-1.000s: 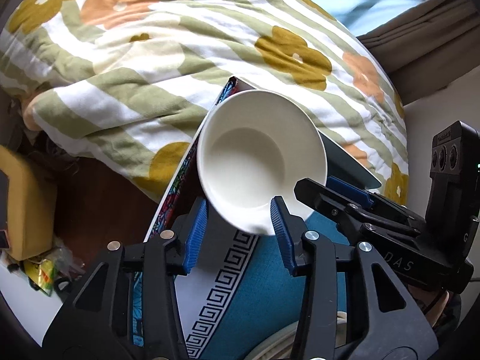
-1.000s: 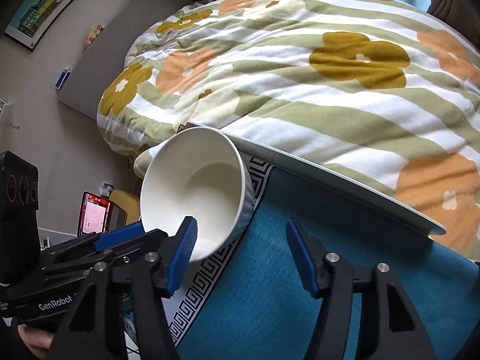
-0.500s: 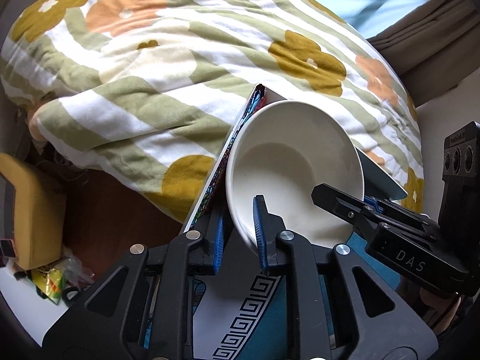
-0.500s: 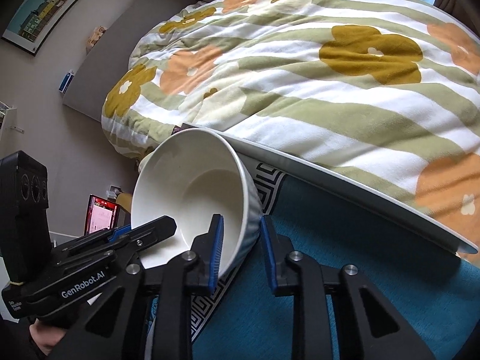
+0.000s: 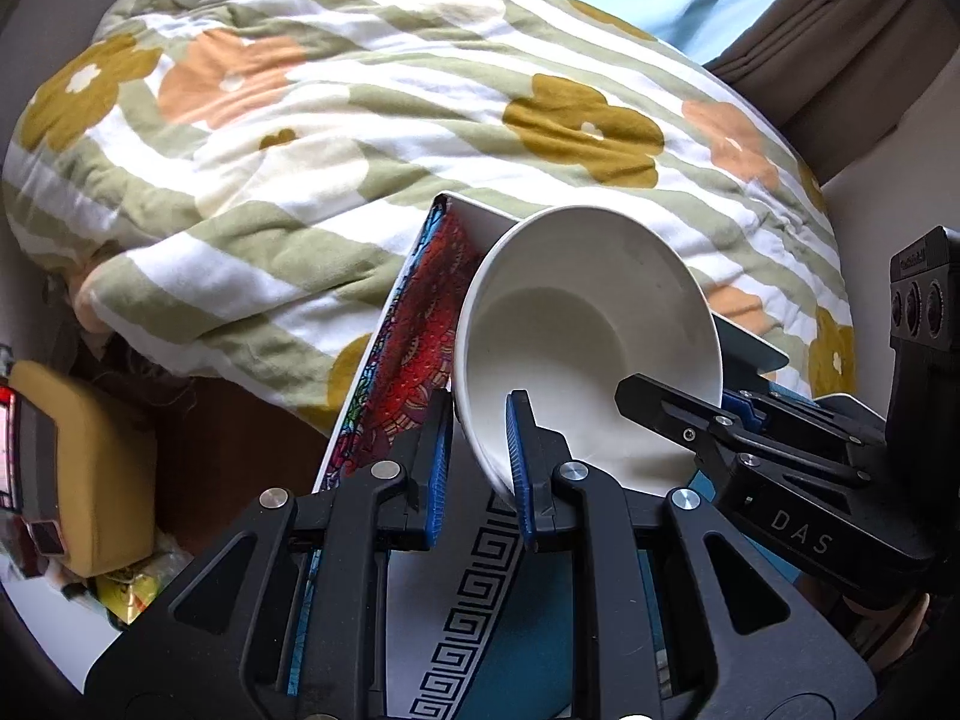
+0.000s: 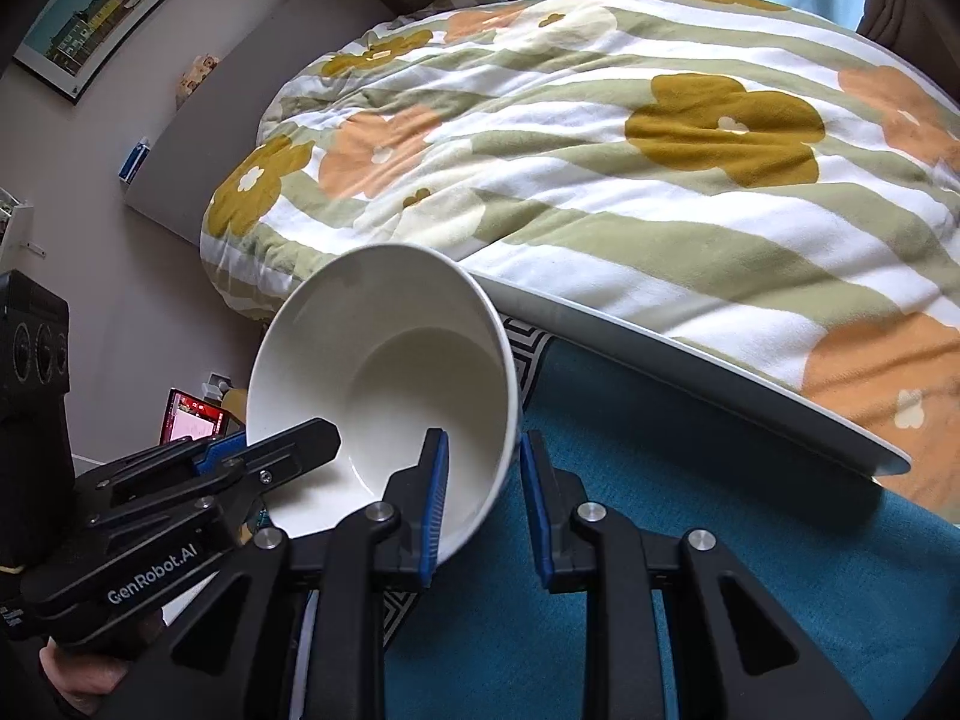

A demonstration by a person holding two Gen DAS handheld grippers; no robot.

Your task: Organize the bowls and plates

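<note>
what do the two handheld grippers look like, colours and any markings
Both the left gripper and the right gripper are black plastic frames with silver screws and blue finger pads. One body reads "DAS", the other "GenRobot.AI". No cables or sleeves are visible.

Both fisheye cameras ride close behind their own fingers, tilted steeply down toward the bed's floral quilt [image 5: 372, 138]. The left view looks at the white bowl [image 5: 576, 324] from its left, the right from its right — each catches the other gripper beyond it.

Glossy ceramic bowl [image 5: 591, 324], soft cloth quilt [image 5: 336, 120]
</note>
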